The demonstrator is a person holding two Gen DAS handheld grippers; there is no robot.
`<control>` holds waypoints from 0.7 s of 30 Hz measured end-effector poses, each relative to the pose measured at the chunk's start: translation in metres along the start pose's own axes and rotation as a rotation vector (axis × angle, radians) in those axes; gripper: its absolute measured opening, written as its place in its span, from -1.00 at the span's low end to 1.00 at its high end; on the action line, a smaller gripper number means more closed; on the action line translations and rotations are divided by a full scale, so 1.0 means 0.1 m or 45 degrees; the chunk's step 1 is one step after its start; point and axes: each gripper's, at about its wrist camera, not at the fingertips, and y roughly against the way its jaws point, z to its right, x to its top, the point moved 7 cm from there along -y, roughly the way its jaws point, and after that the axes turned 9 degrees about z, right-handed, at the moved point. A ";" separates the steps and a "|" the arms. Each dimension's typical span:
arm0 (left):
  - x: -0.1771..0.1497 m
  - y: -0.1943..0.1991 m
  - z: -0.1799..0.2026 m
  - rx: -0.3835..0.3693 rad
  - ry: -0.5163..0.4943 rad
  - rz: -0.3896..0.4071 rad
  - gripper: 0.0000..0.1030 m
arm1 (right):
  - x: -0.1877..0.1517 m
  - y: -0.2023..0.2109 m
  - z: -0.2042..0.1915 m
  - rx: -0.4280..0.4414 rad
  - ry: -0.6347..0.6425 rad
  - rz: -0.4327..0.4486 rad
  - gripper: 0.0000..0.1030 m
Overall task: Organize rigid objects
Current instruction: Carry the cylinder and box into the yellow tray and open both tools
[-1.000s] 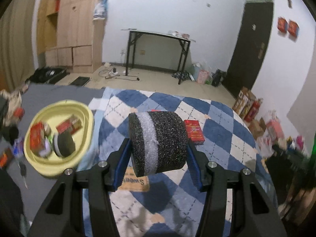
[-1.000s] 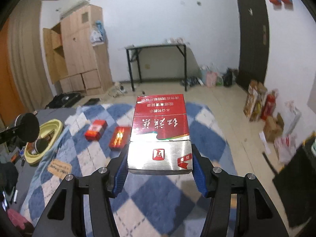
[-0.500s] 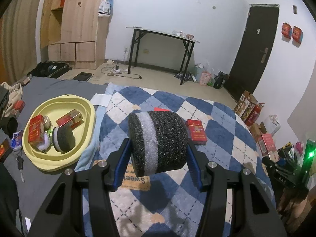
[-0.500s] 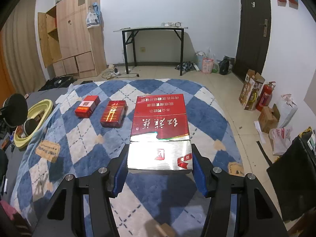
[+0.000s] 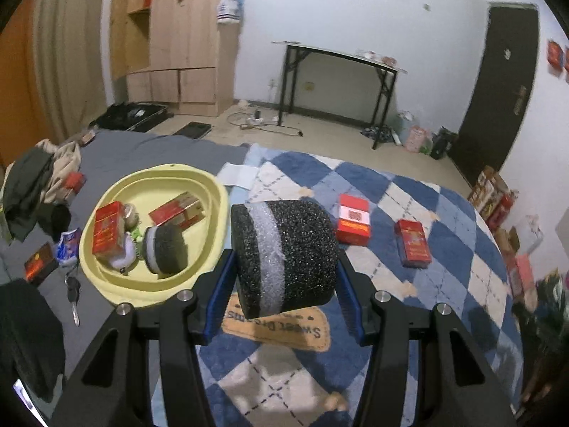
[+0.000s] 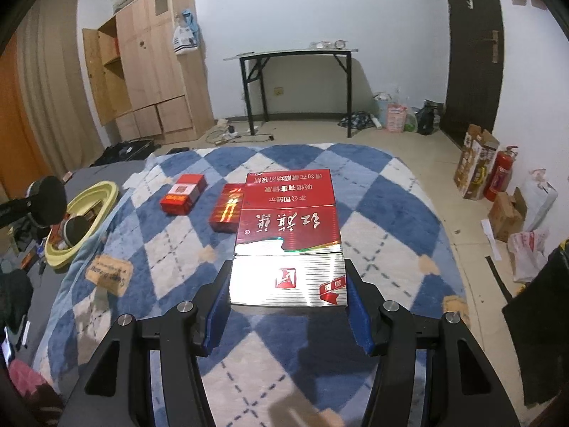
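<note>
My left gripper is shut on a black foam cylinder with a white band, held above the rug just right of the yellow basin. The basin holds two red boxes, a second foam cylinder and small items. My right gripper is shut on a red and silver carton, held above the rug. Two red boxes lie on the rug; they also show in the right wrist view. The left gripper with its cylinder shows at the far left there.
A blue and white checkered rug covers the bed. Clothes, keys and small boxes lie left of the basin. A black table and wooden wardrobe stand at the far wall. Boxes and a fire extinguisher stand by the door.
The left gripper has moved left toward the basin, still holding the cylinder. The right gripper has held the carton and shifted slightly; the view has steadied.
</note>
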 end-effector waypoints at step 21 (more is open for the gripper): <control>0.26 0.06 -0.06 -0.073 0.043 0.012 0.08 | -0.13 -0.22 -0.27 0.029 0.132 -0.076 0.10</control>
